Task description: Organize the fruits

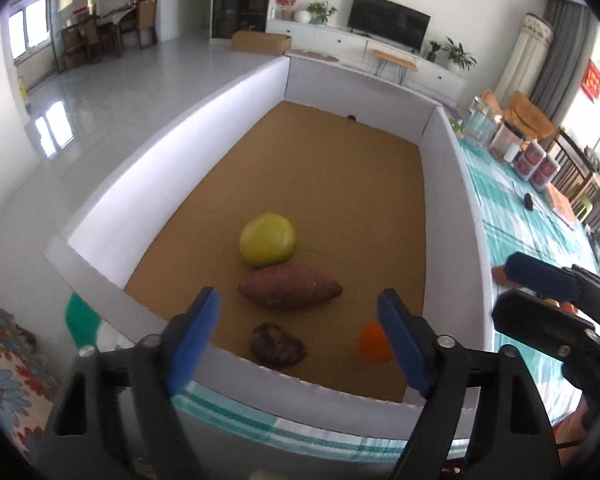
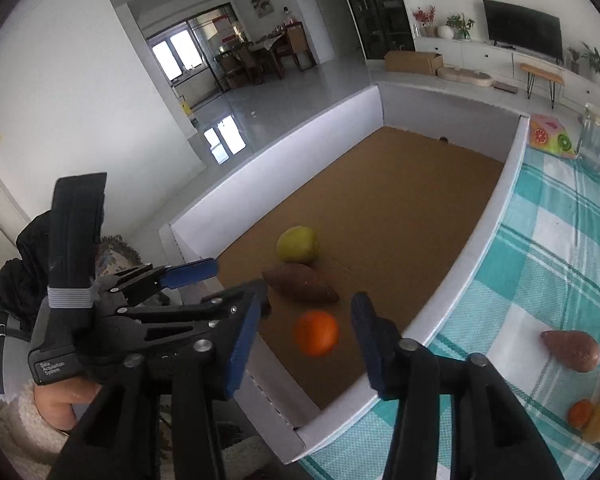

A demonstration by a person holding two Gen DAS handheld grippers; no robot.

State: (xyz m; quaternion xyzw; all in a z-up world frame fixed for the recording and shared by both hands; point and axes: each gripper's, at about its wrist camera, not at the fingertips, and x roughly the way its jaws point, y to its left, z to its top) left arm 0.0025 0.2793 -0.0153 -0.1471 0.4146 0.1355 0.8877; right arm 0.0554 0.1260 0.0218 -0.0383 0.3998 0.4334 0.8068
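The left gripper (image 1: 300,330) hangs above the near end of the box with its blue-padded jaws standing wide and nothing between them; the right gripper (image 2: 304,342) hangs just beside it, jaws parted, with the orange (image 2: 316,333) showing blurred in the gap, its pads not pressing on it. Below lies a large white-walled cardboard box (image 1: 172,168) with a brown floor, set on a table under a teal and white checked cloth (image 2: 560,248). Inside the box, toward its near end, a yellow-green round fruit (image 1: 267,239) sits farthest, a sweet potato (image 1: 290,288) touches its near side, a dark brown lumpy item (image 1: 278,345) lies nearer still, and the orange sits to the right of that. Outside the box, on the cloth at the right, rest a second sweet potato (image 2: 572,350) and a small cluster of orange and yellow fruits (image 2: 592,418).
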